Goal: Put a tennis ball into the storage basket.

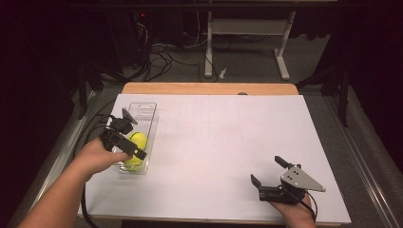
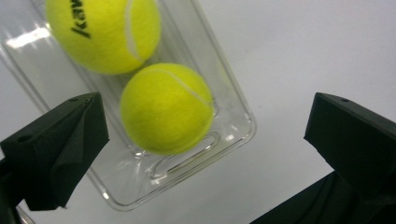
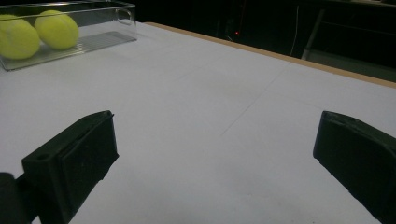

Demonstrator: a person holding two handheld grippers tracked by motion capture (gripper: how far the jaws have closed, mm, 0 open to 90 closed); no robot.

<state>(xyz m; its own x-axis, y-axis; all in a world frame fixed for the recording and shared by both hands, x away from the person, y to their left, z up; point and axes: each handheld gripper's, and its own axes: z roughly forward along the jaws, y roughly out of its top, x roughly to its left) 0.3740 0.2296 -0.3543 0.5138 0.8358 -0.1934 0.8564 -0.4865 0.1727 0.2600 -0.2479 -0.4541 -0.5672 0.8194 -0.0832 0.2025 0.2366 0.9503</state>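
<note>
Presently listed: 1 clear plastic tray (image 1: pixel 142 110), long and narrow, lying on the white sheet (image 1: pixel 218 142) that covers the counter (image 1: pixel 209 88), at the sheet's left side with its long axis running away from the person; 2 yellow tennis balls in the tray's near end, touching each other, the lower ball (image 2: pixel 166 108) against the tray's end wall by a slot handle, the upper ball (image 2: pixel 103 31) bearing black lettering of which part reads "kaw"; the tray's far half bare. Left tool (image 1: pixel 124 137), held in the left hand (image 1: pixel 97 157), hanging over the near end of the tray just above the balls, jaws spread wide and gripping nothing; its own view has 1 black jaw over the tray's side and the other over the bare sheet beside the tray, the lower ball between them but apart from both. Right tool (image 1: pixel 268 171), held in the right hand (image 1: pixel 298 209) at the near right of the sheet, well apart from the tray, jaws likewise spread and holding nothing, grey three-cornered plate (image 1: pixel 300 179) on top; its view looks across the sheet to the tray and both balls in the far left corner
</note>
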